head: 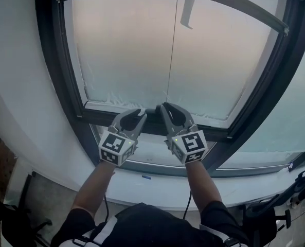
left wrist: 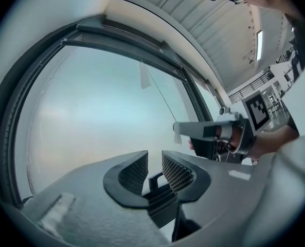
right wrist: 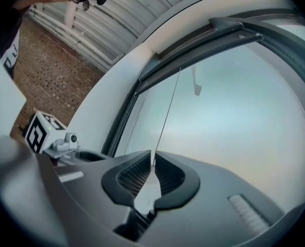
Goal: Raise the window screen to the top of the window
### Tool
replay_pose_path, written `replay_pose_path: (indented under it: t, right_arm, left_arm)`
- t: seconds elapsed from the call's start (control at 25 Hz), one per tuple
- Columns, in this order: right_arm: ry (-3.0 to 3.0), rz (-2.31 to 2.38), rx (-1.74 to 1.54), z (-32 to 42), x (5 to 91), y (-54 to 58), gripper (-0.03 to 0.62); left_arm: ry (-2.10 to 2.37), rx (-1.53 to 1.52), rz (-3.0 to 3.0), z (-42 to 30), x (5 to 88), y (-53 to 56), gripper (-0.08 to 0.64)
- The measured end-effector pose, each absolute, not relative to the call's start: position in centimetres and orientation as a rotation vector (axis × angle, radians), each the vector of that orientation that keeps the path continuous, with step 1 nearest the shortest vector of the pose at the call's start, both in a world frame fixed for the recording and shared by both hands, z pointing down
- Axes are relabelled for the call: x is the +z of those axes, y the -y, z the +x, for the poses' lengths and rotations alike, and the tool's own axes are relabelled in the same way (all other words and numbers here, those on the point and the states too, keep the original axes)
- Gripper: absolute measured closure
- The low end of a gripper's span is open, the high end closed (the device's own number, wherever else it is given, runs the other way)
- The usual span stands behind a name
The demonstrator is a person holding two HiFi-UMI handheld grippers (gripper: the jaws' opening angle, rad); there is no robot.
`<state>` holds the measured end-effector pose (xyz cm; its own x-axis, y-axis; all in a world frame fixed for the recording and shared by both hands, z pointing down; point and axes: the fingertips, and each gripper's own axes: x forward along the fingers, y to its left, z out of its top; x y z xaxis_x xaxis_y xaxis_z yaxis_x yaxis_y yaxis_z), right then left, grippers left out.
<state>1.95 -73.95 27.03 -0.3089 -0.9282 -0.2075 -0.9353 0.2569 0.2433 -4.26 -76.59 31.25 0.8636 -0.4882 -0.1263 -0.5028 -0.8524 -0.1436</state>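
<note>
Jaws of our right gripper (head: 163, 106) pinch the cord (head: 172, 55), our left gripper (head: 140, 112) gapes empty, and the window screen (head: 126, 50) looks barely raised.

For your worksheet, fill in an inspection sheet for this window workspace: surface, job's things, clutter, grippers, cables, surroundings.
Surface: white sill below the dark window frame.
Job's things: translucent window screen fills the frame; thin cord runs down its middle.
Clutter: one small bluish scrap on the sill.
Grippers: left gripper open, nothing between its jaws; right gripper shut on the cord.
Cables: thin dark cable hangs beside each forearm.
Surroundings: brick wall; dark chair at lower left.
</note>
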Motion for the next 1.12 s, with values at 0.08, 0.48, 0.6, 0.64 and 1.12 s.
replay_pose_path:
  t: [0.08, 0.48, 0.6, 0.64, 1.12]
  right_arm:
    - [-2.441, -1.801, 0.534, 1.8, 24.6, 74.3, 0.561]
    - [-2.438, -1.798, 0.511, 2.5, 22.2, 75.6, 0.561]
    - [-2.406, -1.796, 0.609, 2.3, 19.8, 75.4, 0.561]
    - [-2.392, -1.794, 0.627, 2.3, 19.0, 75.3, 0.561]
    - [-2.319, -1.809, 0.728, 3.4, 13.8, 75.5, 0.561]
  left_arm:
    - [-0.769, 0.139, -2.863, -4.2, 30.9, 77.0, 0.471]
    - [-0.773, 0.232, -2.855, -4.2, 28.5, 76.2, 0.476]
    - [-0.783, 0.246, -2.830, -4.2, 27.4, 76.4, 0.485]
    - [-0.785, 0.251, -2.827, -4.2, 27.2, 76.5, 0.485]
    - [-0.869, 0.224, -2.811, -5.2, 27.6, 77.4, 0.555]
